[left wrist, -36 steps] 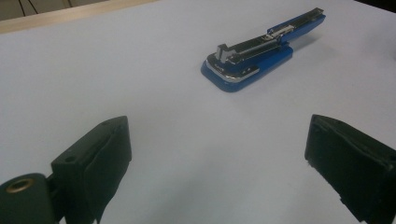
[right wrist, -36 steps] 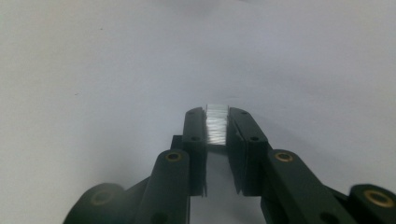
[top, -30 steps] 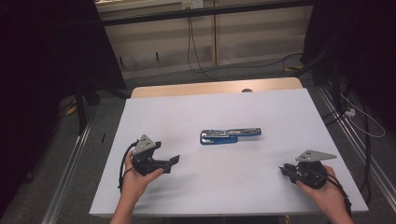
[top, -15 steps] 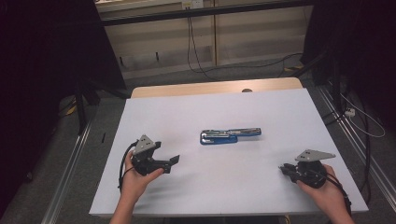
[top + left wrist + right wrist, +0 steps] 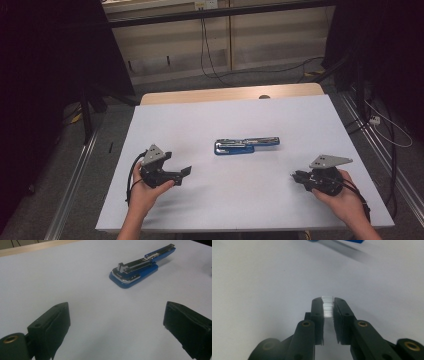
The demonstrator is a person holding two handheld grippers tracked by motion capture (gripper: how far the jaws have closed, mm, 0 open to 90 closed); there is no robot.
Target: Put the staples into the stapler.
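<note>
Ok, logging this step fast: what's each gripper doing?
Left gripper: open, empty.
Right gripper: shut on a strip of staples.

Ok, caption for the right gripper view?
Right gripper, jaws shut on a silvery strip of staples above the white table.
</note>
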